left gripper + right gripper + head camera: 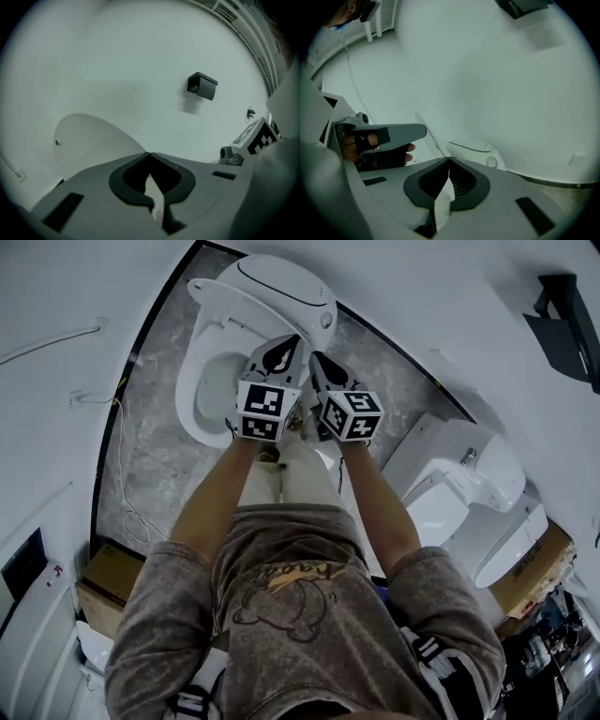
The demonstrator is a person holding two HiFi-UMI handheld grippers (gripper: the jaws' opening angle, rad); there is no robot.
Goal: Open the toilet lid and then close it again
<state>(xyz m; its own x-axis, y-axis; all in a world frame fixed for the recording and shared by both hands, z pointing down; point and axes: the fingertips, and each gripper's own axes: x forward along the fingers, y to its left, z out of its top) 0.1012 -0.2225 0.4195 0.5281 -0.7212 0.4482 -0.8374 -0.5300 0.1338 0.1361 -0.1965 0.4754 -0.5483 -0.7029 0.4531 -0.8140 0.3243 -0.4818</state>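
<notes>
**Item: toilet with lid raised, two grippers held shut in front of it**

- **Toilet lid** [281, 287]: stands up at the back of the toilet with its pale underside [89, 140] facing the room. The seat [199, 352] lies flat on the bowl, and the bowl is uncovered. The opening half of the job looks done and the closing half is not yet done.
- **Left gripper** [289, 341]: jaws fully together, tips meeting [149, 153], nothing between them. It is held out over the front of the bowl, short of the lid and not touching it.
- **Right gripper** [316, 359]: jaws likewise pressed together and empty [449, 158]. It sits just beside the left one, and both point forward and slightly down.
- **Why held so**: a broad, smooth lid gives nothing to pinch. Closed jaws probably serve as blunt pushers for tipping it forward, and the paired grippers could share and steady its weight. A lid let go early may slam.
- **Surroundings**: a grey stone-patterned floor [150, 427], a second toilet [459, 474] well off to the right, and a black box [202, 86] on the white wall.
</notes>
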